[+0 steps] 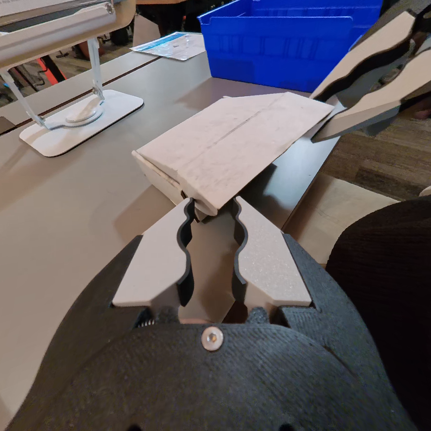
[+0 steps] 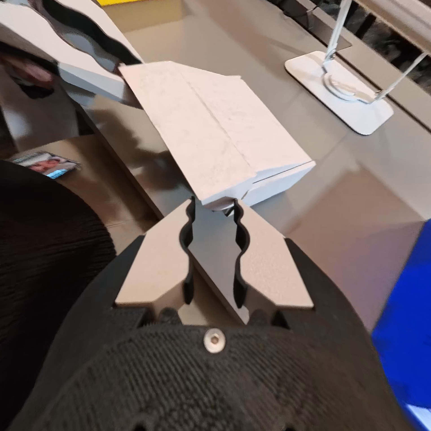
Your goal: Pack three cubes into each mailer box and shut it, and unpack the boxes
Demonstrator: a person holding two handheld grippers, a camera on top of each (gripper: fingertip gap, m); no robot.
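in the left wrist view, starting at the left, a white stand (image 1: 81, 121) with a flat base sits on the grey table (image 1: 70, 210), well apart from the work. the left gripper (image 1: 213, 205) comes next, its jaws apart with a clear gap between them, and one near corner of the white mailer box (image 1: 228, 144) sits right at the fingertips, so the box lies straight ahead of it and slightly up. the box rests near the table's front edge, and its lid looks partly raised and tilted, overhanging the body rather than seated flat; whether any cubes are inside cannot be told, since the lid hides the interior. the box's long axis runs diagonally from this gripper toward the far right corner, where the right gripper (image 1: 324, 119) meets it, with a blue bin (image 1: 279, 51) behind. in the right wrist view the right gripper (image 2: 214, 205) also has its jaws apart, the opposite near corner of the lid at its tips. each gripper is about equally near its own corner, so the box lies lengthwise between the two. judging from this, the coming move turns on both ends of the lid being handled together, either pressed down to shut or lifted open, and which one cannot be told.
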